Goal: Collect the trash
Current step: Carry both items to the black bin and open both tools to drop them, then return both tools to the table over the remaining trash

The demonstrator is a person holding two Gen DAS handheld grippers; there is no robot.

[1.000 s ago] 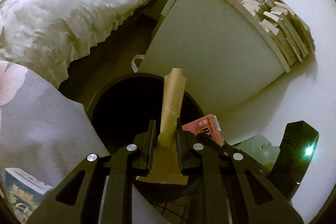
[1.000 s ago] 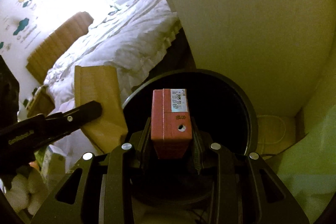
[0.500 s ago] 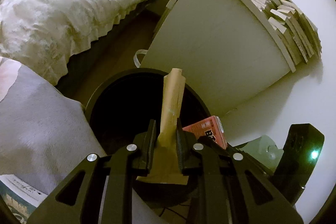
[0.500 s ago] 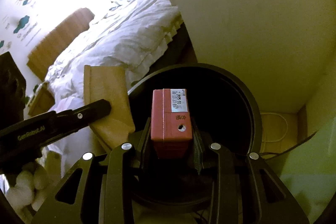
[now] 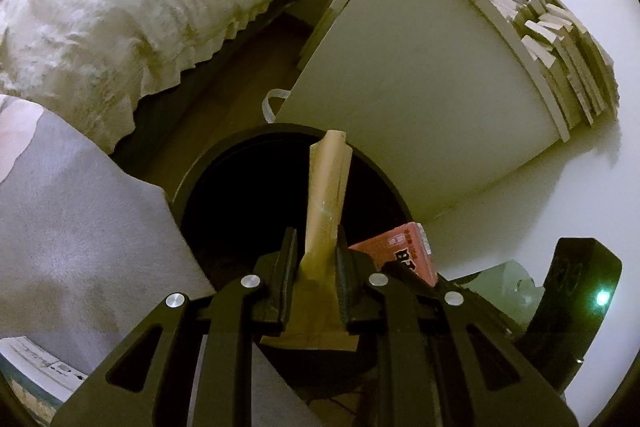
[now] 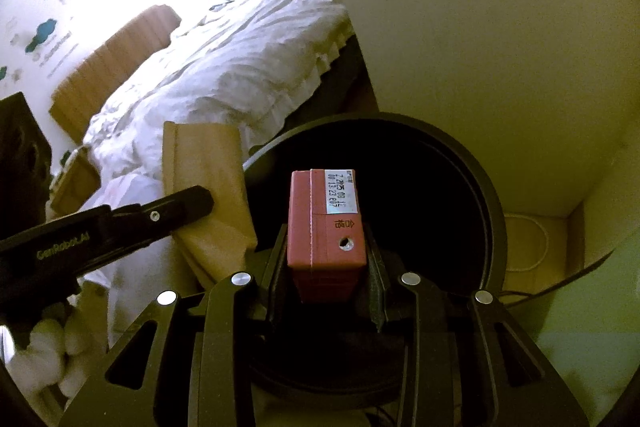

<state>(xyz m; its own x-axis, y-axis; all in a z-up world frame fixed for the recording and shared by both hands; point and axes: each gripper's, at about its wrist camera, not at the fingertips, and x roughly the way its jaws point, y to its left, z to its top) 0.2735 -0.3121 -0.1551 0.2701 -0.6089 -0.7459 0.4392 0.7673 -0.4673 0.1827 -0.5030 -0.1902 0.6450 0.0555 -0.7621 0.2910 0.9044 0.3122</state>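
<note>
Both grippers have edged further over the black bin, whose dark inside shows no contents. Left gripper clamps a tan paper bag; right gripper clamps a red carton, centre frame.

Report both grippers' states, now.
Left gripper: shut on the brown paper bag.
Right gripper: shut on the red box.

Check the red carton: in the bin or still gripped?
Still gripped: the right gripper clamps the red carton above the bin.
</note>
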